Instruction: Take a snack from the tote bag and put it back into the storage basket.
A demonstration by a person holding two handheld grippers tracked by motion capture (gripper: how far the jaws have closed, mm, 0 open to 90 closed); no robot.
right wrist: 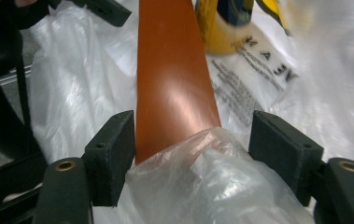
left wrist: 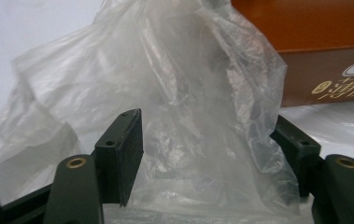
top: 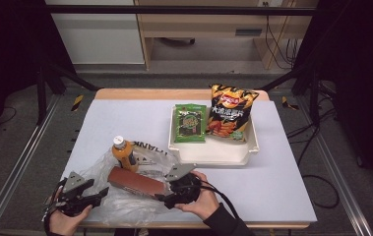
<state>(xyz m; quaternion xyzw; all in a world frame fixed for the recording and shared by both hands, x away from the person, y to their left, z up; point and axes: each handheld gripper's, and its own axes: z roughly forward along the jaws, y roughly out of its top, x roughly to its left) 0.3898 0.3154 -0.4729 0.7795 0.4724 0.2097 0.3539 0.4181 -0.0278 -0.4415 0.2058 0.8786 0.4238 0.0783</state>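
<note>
Right claw (right wrist: 191, 154) released astride brown box (top: 137, 181), long axis toward left claw (left wrist: 207, 154), also released.

A white tray (top: 213, 156) sits on the pale worktop (top: 125, 118), toward its far right part. Inside it a green snack packet (top: 190, 123) lies flat on the left, and just beside it an orange-and-black bag of crisps (top: 230, 111) leans over the tray's far rim. Behind the worktop stands light wooden furniture (top: 208, 24), with cables (top: 282, 44) hanging at its right.
</note>
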